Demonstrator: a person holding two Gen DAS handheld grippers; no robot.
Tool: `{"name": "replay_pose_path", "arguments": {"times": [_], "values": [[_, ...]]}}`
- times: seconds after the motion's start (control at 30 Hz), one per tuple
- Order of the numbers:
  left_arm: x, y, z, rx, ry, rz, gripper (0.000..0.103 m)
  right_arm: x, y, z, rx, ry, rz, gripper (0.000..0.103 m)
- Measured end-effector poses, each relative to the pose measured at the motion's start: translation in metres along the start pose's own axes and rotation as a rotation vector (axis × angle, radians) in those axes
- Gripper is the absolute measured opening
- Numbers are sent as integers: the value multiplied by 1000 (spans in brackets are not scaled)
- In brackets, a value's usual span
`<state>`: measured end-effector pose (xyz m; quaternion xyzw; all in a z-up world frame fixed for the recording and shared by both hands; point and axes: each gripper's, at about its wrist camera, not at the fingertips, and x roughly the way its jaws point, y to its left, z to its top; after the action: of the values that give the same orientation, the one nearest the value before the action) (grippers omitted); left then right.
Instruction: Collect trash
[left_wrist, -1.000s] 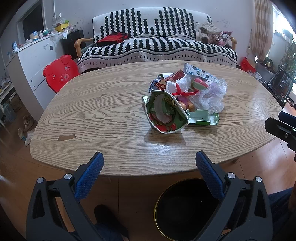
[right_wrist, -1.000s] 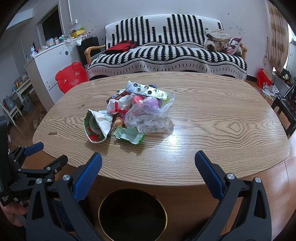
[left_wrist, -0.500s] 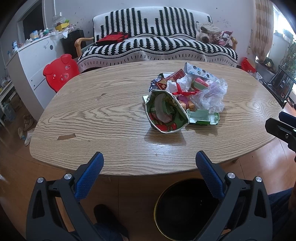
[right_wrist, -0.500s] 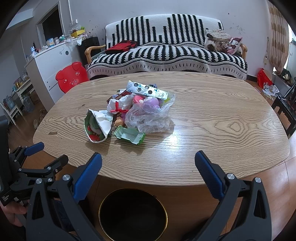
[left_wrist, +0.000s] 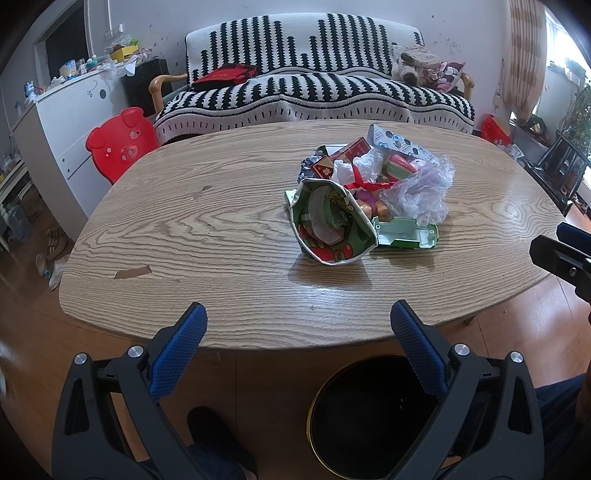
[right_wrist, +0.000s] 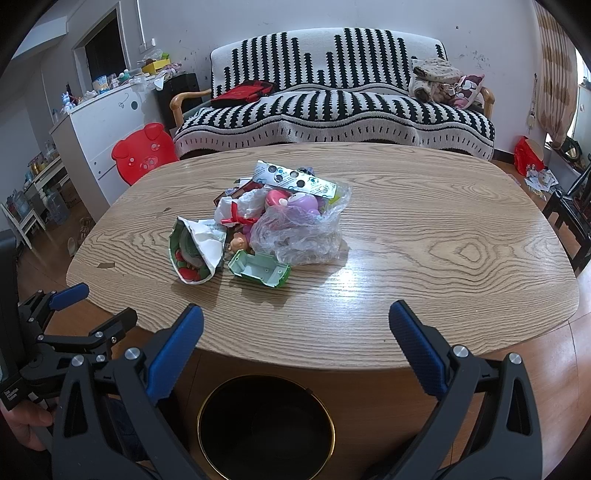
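Bare wooden desk (left_wrist: 207, 236) lies between its near edge and the central heap of crumpled wrappers and plastic (left_wrist: 369, 206).

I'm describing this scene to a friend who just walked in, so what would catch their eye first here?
Most striking is the bright heap of trash in the middle of the wooden table, with a crumpled clear plastic bag at its right side. Below the table's near edge stands a black bin with a gold rim, and behind the table a bold black-and-white striped sofa. The left gripper and right gripper are both open and empty near the table's edge.
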<state>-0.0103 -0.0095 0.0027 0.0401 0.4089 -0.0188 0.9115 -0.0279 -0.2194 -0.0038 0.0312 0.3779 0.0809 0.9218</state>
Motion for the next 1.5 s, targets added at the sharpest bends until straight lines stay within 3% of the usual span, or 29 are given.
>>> {"name": "replay_pose_path", "arguments": {"times": [1.0, 1.17, 1.3, 1.5], "values": [[7, 3, 2, -15, 18, -6, 97, 8, 2, 1, 1, 24, 19, 97], [19, 3, 19, -29, 26, -18, 97, 20, 0, 7, -50, 43, 33, 97], [41, 1, 41, -50, 48, -27, 97, 23, -8, 8, -97, 17, -37, 97], [83, -8, 65, -85, 42, -20, 97, 40, -11, 5, -70, 90, 17, 97]]}}
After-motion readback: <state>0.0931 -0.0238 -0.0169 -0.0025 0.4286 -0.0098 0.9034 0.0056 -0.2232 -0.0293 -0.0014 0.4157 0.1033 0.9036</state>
